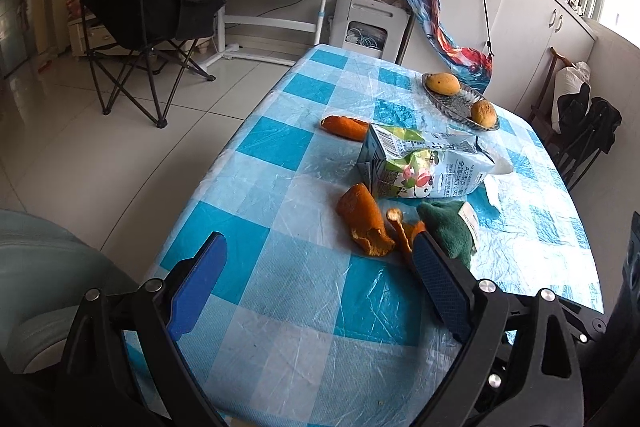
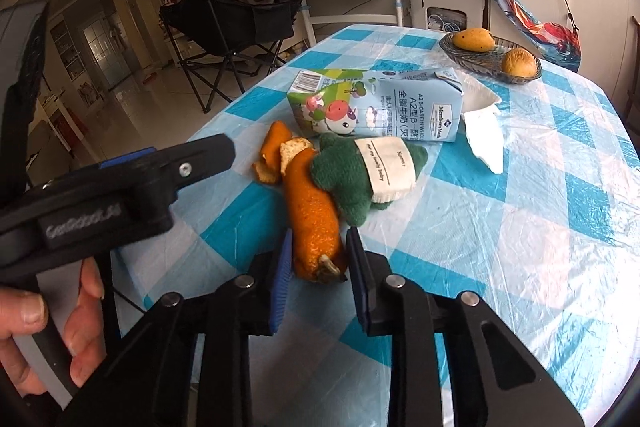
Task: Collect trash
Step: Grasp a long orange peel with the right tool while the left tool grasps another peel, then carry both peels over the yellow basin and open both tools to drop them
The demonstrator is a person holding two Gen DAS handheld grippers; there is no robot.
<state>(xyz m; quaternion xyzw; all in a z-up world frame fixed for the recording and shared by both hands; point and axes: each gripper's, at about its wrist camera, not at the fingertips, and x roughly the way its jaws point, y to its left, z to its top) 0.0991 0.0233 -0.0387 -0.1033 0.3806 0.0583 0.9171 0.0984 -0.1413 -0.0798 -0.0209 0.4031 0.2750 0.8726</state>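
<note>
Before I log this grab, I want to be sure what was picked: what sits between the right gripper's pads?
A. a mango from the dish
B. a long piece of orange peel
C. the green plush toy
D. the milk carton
B: in the right wrist view the right gripper has its pads closed on the near end of the long orange peel; the green plush toy lies just beyond.

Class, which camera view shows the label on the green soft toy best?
The right wrist view: the green soft toy faces it, label flat and readable. The left wrist view shows the toy edge-on, label only a sliver.
</note>
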